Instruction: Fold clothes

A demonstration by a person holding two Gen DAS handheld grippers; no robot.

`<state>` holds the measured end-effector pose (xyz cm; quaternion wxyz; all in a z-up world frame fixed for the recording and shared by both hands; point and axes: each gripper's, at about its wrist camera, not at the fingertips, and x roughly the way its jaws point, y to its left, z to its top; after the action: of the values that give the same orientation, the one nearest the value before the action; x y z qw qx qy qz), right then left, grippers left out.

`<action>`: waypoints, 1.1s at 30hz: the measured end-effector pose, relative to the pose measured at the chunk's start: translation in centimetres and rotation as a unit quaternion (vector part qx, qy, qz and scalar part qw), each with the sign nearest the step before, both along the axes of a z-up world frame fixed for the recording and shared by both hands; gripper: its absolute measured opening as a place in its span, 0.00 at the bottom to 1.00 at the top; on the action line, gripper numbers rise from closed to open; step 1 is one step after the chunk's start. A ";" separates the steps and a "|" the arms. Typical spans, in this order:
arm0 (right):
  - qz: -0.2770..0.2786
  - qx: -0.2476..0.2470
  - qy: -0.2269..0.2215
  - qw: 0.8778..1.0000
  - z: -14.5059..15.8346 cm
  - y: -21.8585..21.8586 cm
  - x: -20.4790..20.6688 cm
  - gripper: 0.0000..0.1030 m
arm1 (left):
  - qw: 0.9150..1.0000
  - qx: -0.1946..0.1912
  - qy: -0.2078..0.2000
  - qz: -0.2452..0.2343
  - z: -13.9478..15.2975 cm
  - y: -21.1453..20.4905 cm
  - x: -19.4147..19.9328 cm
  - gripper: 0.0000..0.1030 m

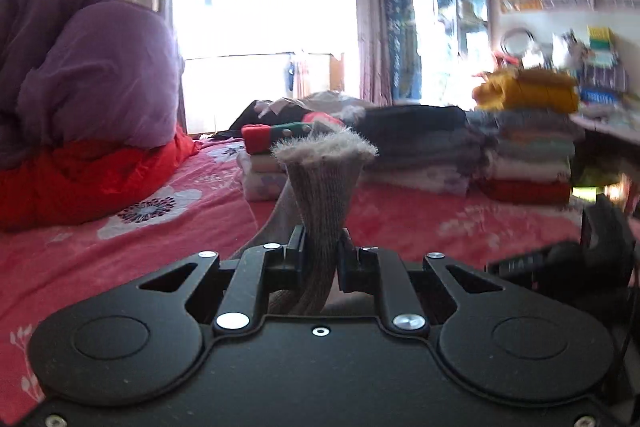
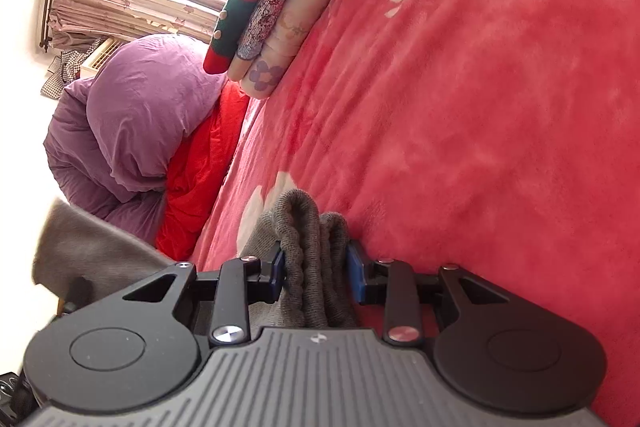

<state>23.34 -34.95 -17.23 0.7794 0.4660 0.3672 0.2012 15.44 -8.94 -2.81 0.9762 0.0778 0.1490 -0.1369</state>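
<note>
— Grey knit, soft and light: the garment (image 1: 324,187) in the left wrist view is looking like a limp woollen piece, fuzzy at its cut edge, and I am judging it will sag and stretch, not hold any shape.

— Where is the left tool (image 1: 322,255) taking it?

— Its jaws are standing narrow and pinching a bunched strip of the knit, which is fanning out above the pads while the rest is trailing down toward the pink bedspread (image 1: 120,267). Folded stacks (image 1: 520,155) are sitting well beyond it on the bed.

— And the right wrist view?

— Same grey garment (image 2: 312,251) here, gathered in thick ribbed folds. The right tool (image 2: 316,275) is pressing its blue pads on that thicker wad, so its jaws are standing a little wider, just over the pink bedspread (image 2: 480,147).

— Any grip advice?

— Probably best held at hems or corners; a bunched middle is likely slipping or folding crooked. Knit this loose is not fragile, though snagging seems possible.
</note>
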 end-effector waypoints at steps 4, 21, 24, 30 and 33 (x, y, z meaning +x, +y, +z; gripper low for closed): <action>0.004 0.024 0.004 1.000 -0.3 -0.7 -0.1 0.34 | 0.996 0.091 -0.001 -0.020 -3.1 -3.4 0.0 0.12; -0.037 -0.014 -0.067 0.997 2.5 -2.8 -1.0 0.46 | 0.976 0.179 0.033 -0.121 -6.2 -5.2 -2.9 0.51; -0.033 -0.074 -0.134 0.988 5.0 -1.4 -1.5 0.46 | 0.985 0.102 0.052 -0.125 -3.6 -1.9 -3.3 0.49; 0.026 -0.174 -0.251 0.952 8.6 3.2 -2.5 0.45 | 0.998 -0.010 0.058 0.011 -0.9 6.2 0.3 0.33; 0.072 -0.239 -0.287 0.925 9.3 6.1 -3.0 0.45 | 0.997 -0.032 0.066 0.024 -1.6 7.5 2.5 0.33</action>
<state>20.38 -28.85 -7.95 0.9229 0.1607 0.1977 0.2886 17.97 -1.45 -4.44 0.9692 0.0341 0.2103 -0.1233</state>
